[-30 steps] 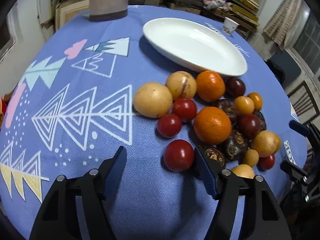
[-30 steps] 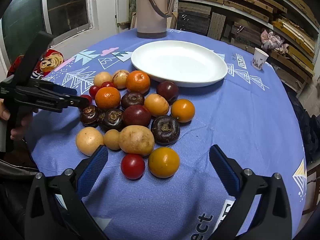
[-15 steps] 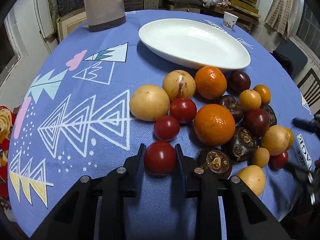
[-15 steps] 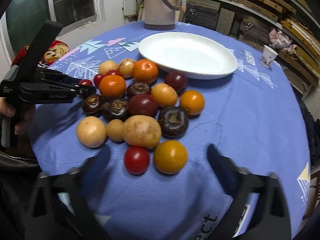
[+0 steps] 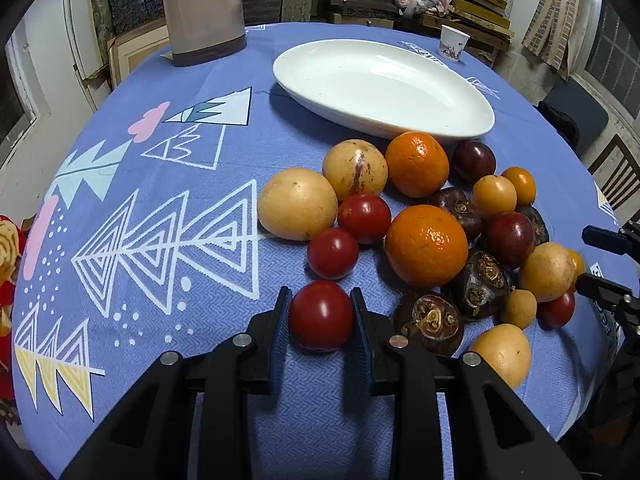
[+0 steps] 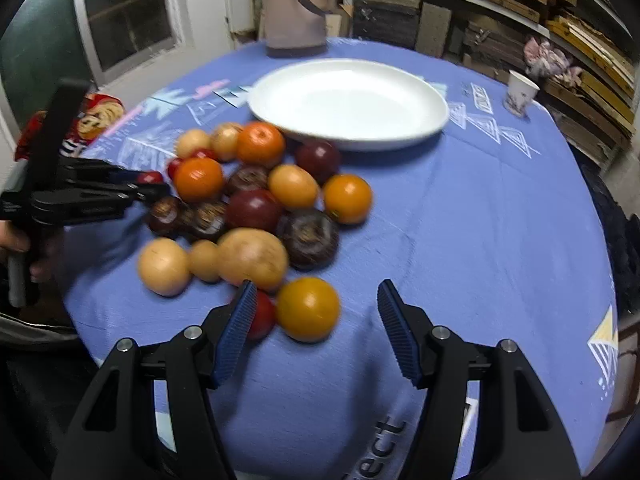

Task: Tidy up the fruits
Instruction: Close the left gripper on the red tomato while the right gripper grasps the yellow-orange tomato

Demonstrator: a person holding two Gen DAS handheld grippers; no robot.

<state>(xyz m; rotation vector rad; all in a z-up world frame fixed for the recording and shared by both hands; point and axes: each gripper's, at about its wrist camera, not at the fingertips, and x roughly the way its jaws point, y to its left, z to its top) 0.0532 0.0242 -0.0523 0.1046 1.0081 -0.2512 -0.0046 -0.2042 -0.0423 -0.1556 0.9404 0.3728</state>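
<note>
My left gripper (image 5: 321, 314) pinches the red tomato (image 5: 321, 315), at 6 o'clock in the left wrist view, nearest my side of the fruit pile on the blue worktop (image 5: 160, 200). I cannot tell whether it is clear of the cloth. The risk I judge: squeezing harder could split the skin, and a loose pinch could let it roll into the dark water chestnut (image 5: 430, 322) just beside it at 3 o'clock. The white oval plate (image 5: 472, 108) lies empty at 12 o'clock, beyond the pile, so the carry passes over other fruit. That gripper reaches in low and nearly level. My right gripper (image 6: 316, 312) is spread wide, its fingers flanking an orange-yellow fruit (image 6: 308, 309) without touching it, with motion blur across its view.
</note>
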